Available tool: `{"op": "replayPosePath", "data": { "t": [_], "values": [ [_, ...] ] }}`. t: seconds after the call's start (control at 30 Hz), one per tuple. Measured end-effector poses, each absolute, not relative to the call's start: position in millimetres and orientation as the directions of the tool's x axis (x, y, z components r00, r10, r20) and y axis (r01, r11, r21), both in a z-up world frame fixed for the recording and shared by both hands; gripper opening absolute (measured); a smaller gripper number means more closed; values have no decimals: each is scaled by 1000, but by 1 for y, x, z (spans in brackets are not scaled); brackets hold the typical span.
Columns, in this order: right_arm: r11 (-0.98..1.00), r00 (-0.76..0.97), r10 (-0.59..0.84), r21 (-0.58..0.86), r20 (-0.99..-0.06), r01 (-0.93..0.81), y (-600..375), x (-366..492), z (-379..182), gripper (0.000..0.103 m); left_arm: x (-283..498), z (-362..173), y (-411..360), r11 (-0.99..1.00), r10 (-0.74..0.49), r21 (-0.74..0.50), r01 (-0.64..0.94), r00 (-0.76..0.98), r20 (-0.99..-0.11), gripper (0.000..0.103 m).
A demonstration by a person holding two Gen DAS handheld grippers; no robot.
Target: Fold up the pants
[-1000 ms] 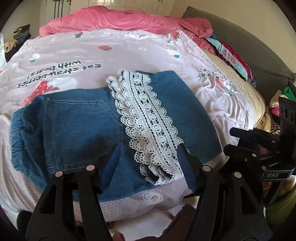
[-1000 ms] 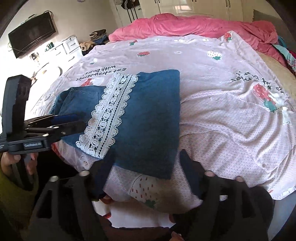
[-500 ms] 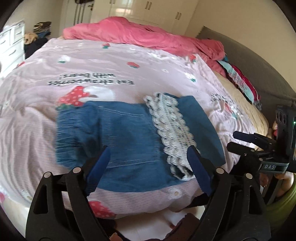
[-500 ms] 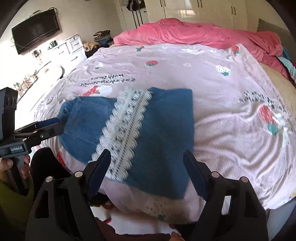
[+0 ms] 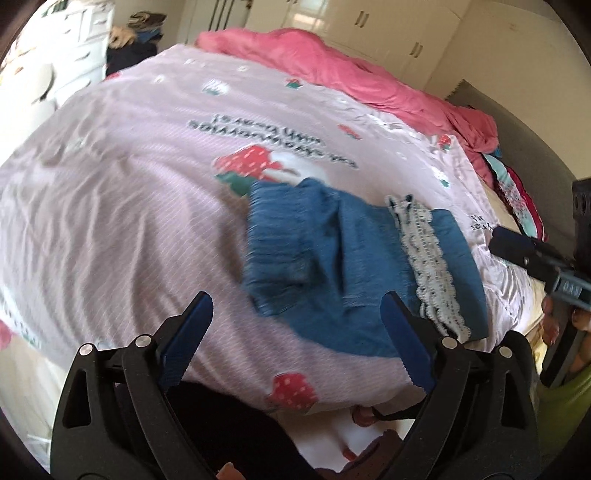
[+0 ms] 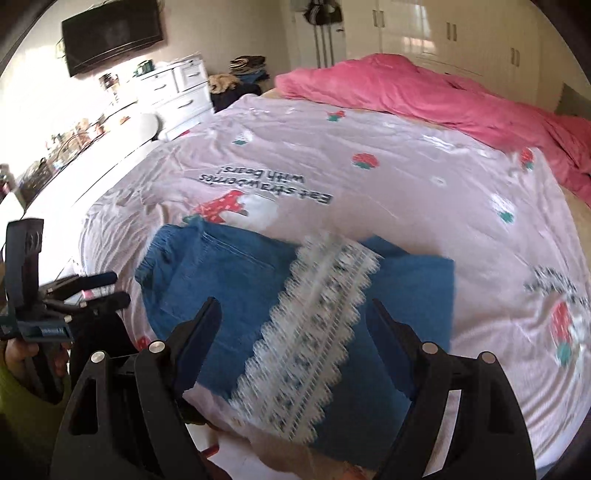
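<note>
Left wrist view looks down at a bed covered with a pink strawberry-print sheet (image 5: 122, 221), and the folded denim pants (image 5: 332, 266) lie at about 3 o'clock from the picture centre, near the front edge of the bed. The left hand-held gripper (image 5: 295, 332) hangs above the sheet with its blue fingers (image 5: 186, 334) spread wide; its jaws have just been opening, and nothing is between them, the pants being only partly behind the right finger. At 3 o'clock this view also catches the right hand-held gripper (image 5: 517, 251) from the side, with a hand (image 5: 565, 325) below it, and coloured clothes (image 5: 517, 195) piled beside the grey headboard, which the other view does not show. Right wrist view shows the pants (image 6: 229, 291) closer, at about 6 o'clock, with the white lace band (image 6: 314, 332) lying diagonally across the denim; the lace is blurred. The right hand-held gripper (image 6: 295, 332) is released too, fingers apart above the pants and not pressing them. Only this view gives the black screen (image 6: 110, 33) on the wall at 11 o'clock, the white drawers (image 6: 177, 92) under it, and the left hand-held gripper (image 6: 99, 288) at 9 o'clock. Both views show the pink blanket (image 6: 443, 96) bunched at the far end of the bed.
</note>
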State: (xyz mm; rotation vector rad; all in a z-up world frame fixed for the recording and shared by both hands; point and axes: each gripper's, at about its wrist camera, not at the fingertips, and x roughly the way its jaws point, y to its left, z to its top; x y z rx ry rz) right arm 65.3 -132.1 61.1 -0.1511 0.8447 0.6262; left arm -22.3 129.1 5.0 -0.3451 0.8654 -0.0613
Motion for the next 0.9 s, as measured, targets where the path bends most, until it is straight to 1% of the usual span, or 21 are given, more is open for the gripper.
{"op": "replayPosePath", "data": {
  "t": [0.17,0.2,0.27,0.3,0.37,0.43,0.5,0.53,0.6,0.73,0.83,0.9],
  "values": [
    [739,450,491,83,-746,-668,-88,78,62,79,-24,-13,142,927,-200,-353,-129,625,-755,85],
    [729,443,493,77,-749,-680,-82,80,61,79,-24,-19,145,916,-215,-376,-142,615,-758,84],
    [697,412,500,72,-762,-714,-65,85,57,79,-24,-23,146,900,-248,-413,-138,616,-748,74],
    [687,398,505,77,-766,-723,-60,87,56,79,-22,-24,146,898,-254,-419,-135,617,-745,71],
    [664,353,519,106,-778,-740,-46,94,52,79,-21,-24,144,894,-271,-432,-122,621,-736,58],
    [642,314,526,128,-790,-756,-33,101,49,79,-21,-24,141,883,-302,-458,-104,622,-722,52],
    [630,297,524,128,-798,-766,-24,104,47,79,-18,-27,138,856,-364,-512,-75,615,-699,45],
    [619,284,521,127,-805,-775,-17,106,47,79,-17,-30,136,845,-386,-530,-68,608,-693,40],
    [600,268,511,116,-817,-791,-2,110,45,79,-13,-37,130,833,-416,-549,-60,587,-695,39],
    [555,223,509,119,-831,-823,22,115,40,79,-7,-51,124,830,-426,-554,-71,560,-711,39],
    [539,200,490,114,-849,-835,41,123,31,79,-7,-54,130,801,-452,-593,-80,569,-687,39],
    [550,199,466,106,-862,-829,51,131,21,79,-7,-55,130,797,-455,-598,-81,569,-685,39]
  ]
}}
